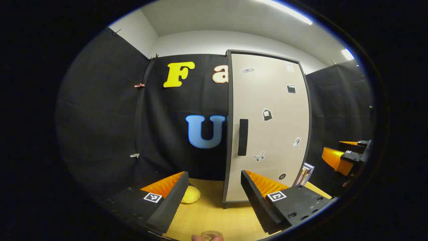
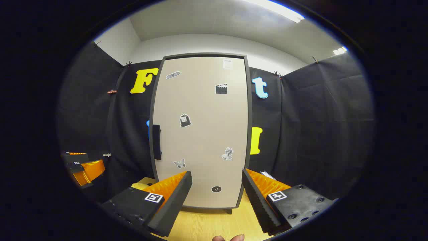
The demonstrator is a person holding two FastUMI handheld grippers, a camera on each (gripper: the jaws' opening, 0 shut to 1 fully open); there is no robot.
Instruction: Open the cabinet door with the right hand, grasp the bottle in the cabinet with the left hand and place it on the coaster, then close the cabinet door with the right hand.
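Currently: door-opening step not yet begun | cabinet door was shut, bottle presumably hidden behind it | right gripper gaped empty, facing the door | left gripper likewise open above bench | advice: pinch dark handle squarely, swing outward along hinge arc.

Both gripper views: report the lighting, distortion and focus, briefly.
Left gripper view: ceiling strip light blown out; fisheye bows the cabinet door, its right edge curving; stickers and handle sharp. Right gripper view: even light and no glare on the door, whose sides bulge outward; the right gripper, open at the bottom, looks oversized yet in focus.
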